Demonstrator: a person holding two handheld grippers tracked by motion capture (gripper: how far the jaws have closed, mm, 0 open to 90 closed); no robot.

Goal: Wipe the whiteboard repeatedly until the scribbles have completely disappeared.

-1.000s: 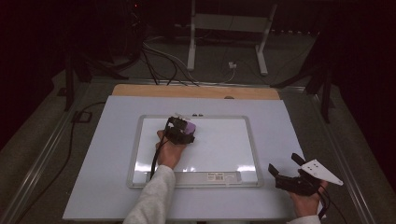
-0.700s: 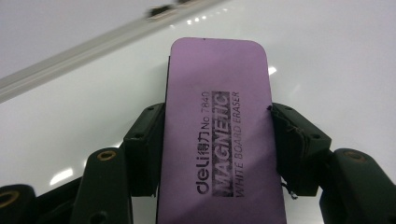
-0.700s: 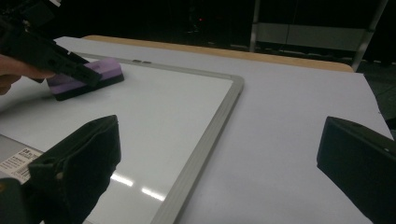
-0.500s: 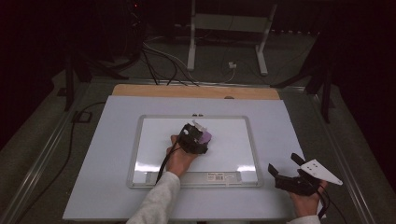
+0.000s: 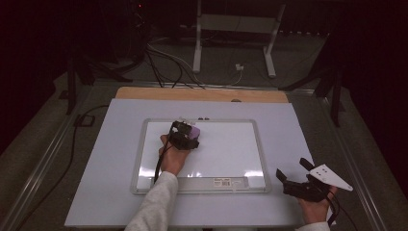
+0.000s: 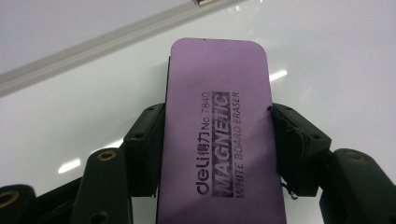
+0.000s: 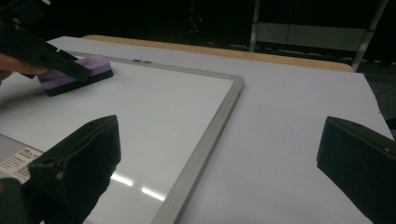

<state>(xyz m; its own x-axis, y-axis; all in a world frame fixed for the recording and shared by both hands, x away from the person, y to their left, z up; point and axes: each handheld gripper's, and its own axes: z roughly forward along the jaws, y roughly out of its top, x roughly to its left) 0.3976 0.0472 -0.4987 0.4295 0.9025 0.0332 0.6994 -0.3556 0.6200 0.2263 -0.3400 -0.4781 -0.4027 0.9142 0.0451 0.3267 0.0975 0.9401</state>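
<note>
**Eraser pinched on the board**

The left gripper [image 5: 186, 136] pinches a purple rectangular magnetic eraser [image 6: 219, 135] flat on the silver-framed whiteboard [image 5: 255, 144]; its printed label reads from the left gripper view. The right gripper [image 5: 296, 175], jaws spread, rests beside the board.

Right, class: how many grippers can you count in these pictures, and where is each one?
2. The left gripper is over the whiteboard, shut on the purple magnetic eraser. The right gripper is open above the table, right of the whiteboard's near corner.
</note>
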